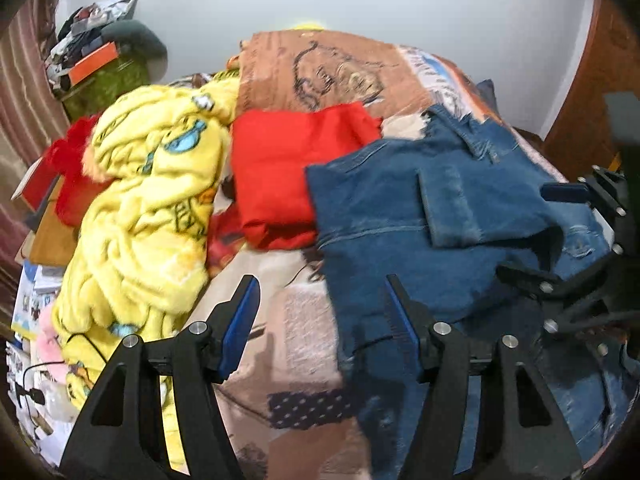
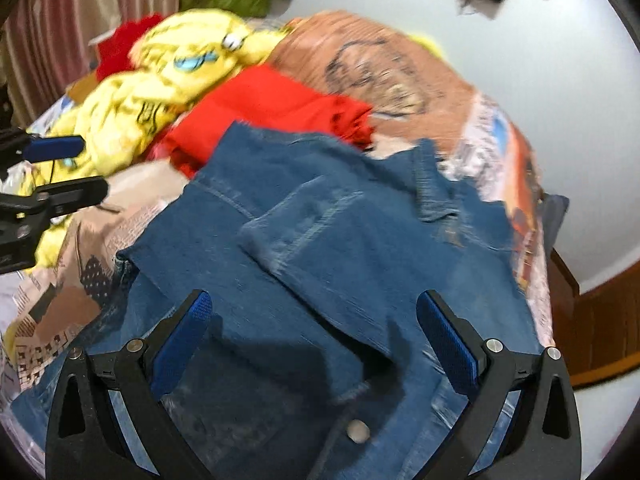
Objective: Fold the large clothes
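A blue denim jacket [image 1: 440,208] lies partly folded on the patterned bed cover, with a sleeve folded across its middle; it fills the right wrist view [image 2: 340,240]. My left gripper [image 1: 322,308] is open and empty, above the bed cover at the jacket's left edge. My right gripper [image 2: 314,328] is open and empty, just above the jacket's near part; it also shows at the right edge of the left wrist view [image 1: 560,236]. The left gripper shows at the left edge of the right wrist view [image 2: 76,168].
A folded red garment [image 1: 288,172] lies behind the jacket. A crumpled yellow cartoon blanket [image 1: 152,208] is heaped on the left. The patterned bed cover [image 1: 304,68] spreads beneath. Clutter and a curtain [image 1: 24,92] stand at the far left, a wooden door [image 1: 592,92] at the right.
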`<state>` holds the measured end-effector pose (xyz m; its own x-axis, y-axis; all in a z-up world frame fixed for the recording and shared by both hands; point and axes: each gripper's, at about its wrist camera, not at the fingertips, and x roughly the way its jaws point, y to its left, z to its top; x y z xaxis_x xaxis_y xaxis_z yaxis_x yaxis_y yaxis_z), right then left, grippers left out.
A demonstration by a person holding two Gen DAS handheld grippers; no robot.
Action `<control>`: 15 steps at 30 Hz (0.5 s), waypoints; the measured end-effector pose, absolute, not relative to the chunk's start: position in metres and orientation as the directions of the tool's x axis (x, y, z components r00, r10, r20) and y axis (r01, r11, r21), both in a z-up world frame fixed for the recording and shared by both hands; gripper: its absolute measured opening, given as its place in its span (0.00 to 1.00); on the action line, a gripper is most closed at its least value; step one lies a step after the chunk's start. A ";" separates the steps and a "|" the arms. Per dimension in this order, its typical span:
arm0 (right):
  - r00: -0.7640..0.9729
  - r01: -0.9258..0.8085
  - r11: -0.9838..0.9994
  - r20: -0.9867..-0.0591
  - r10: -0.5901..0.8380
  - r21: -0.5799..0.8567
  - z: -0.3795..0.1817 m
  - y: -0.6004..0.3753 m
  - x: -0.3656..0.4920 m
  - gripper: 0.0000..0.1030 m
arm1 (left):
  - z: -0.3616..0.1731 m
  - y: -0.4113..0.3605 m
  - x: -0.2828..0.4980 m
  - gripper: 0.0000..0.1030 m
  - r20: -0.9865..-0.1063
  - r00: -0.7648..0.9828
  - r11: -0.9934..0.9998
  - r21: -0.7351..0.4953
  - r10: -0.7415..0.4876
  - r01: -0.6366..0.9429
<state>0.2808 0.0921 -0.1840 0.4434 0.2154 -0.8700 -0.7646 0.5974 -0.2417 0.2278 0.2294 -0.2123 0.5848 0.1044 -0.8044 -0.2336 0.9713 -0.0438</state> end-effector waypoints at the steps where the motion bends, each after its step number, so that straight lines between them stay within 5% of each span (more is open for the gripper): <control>1: 0.424 -0.769 0.595 -0.882 0.204 -0.232 -0.191 0.098 0.285 0.97 | -0.217 0.233 0.225 0.60 -0.809 0.579 0.970 -0.051 0.099 -0.237; 12: 0.425 -0.750 0.600 -0.898 0.112 -0.280 -0.230 0.119 0.323 0.77 | -0.235 0.244 0.222 0.60 -0.820 0.564 0.964 -0.068 0.092 -0.256; 15: 0.402 -0.754 0.623 -0.897 0.183 -0.211 -0.223 0.113 0.329 0.49 | -0.236 0.245 0.224 0.60 -0.824 0.561 0.960 -0.089 0.079 -0.265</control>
<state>0.3295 0.1133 -0.2228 0.4017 0.1827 -0.8974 -0.7537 0.6225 -0.2107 0.2239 0.2453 -0.2362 0.5614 0.0788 -0.8238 -0.2653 0.9600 -0.0890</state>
